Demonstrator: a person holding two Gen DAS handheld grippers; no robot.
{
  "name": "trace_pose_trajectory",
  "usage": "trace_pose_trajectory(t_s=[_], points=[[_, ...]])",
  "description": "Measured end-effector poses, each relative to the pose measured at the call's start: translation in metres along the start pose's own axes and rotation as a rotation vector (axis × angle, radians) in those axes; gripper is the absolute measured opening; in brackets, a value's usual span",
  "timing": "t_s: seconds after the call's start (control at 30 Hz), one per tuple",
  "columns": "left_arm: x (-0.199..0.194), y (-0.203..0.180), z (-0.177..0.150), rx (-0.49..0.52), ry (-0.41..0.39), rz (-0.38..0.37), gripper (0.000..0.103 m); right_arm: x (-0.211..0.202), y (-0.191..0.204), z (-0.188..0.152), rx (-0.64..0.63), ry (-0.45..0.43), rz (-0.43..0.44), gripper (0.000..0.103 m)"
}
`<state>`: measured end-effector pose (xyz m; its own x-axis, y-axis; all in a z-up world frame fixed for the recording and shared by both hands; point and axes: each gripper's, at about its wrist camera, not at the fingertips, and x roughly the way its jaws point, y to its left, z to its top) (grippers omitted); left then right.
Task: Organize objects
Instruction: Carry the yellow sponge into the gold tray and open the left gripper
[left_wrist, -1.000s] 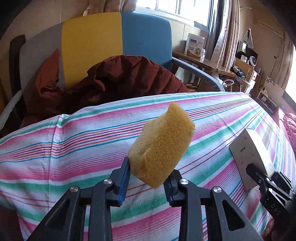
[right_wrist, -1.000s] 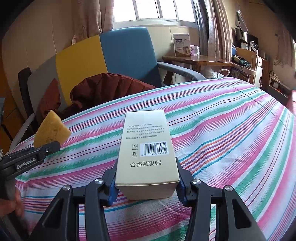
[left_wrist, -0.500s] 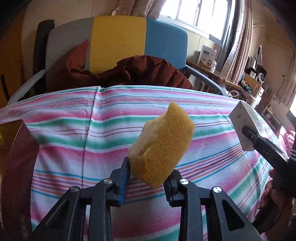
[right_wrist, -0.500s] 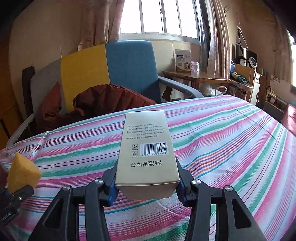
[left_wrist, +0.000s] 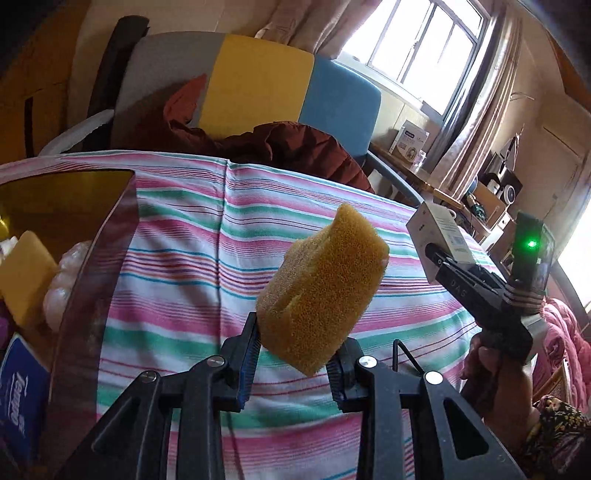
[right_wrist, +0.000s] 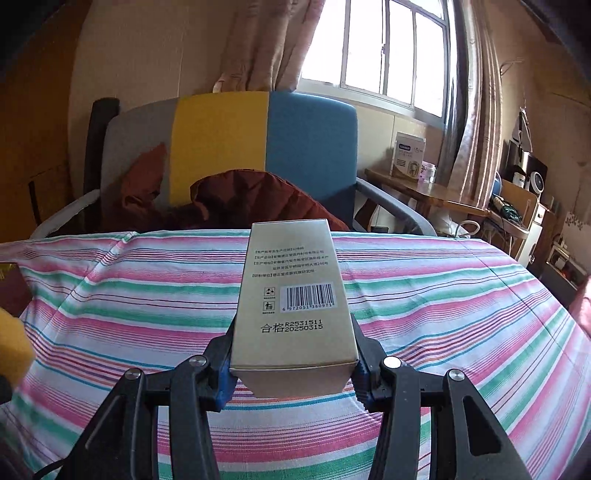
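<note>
Left wrist view: left gripper (left_wrist: 291, 363) clamping sponge (left_wrist: 321, 291), newly shifted toward bin (left_wrist: 92, 258) at nine o'clock; right gripper (right_wrist: 291, 365) gripping box (right_wrist: 293, 299).

I see a yellow sponge (left_wrist: 322, 284) tilted up in the air, and a tan box (right_wrist: 293, 299) with a barcode lying flat.

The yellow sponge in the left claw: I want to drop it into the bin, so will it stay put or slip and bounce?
The sponge looks soft: the left claw dents its lower end. Its coarse, porous surface probably resists slipping. It seems light and should land quietly, perhaps bouncing a little.
</note>
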<state>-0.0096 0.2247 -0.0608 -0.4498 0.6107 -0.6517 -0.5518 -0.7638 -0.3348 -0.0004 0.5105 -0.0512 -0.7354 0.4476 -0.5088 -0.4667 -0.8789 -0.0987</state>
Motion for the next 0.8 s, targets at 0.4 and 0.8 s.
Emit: trace_pose_trajectory(t_s=[0.4,0.8], points=[[-0.068,0.077,0.014,-0.238,-0.11,-0.003,0.032,-0.001,0.016,-0.003,-0.08,0.013,-0.024,0.05],[-0.088,0.193,0.037,-0.527,-0.135,0.103,0.032,-0.005,0.038,-0.006,-0.194,0.006,-0.019,0.05]])
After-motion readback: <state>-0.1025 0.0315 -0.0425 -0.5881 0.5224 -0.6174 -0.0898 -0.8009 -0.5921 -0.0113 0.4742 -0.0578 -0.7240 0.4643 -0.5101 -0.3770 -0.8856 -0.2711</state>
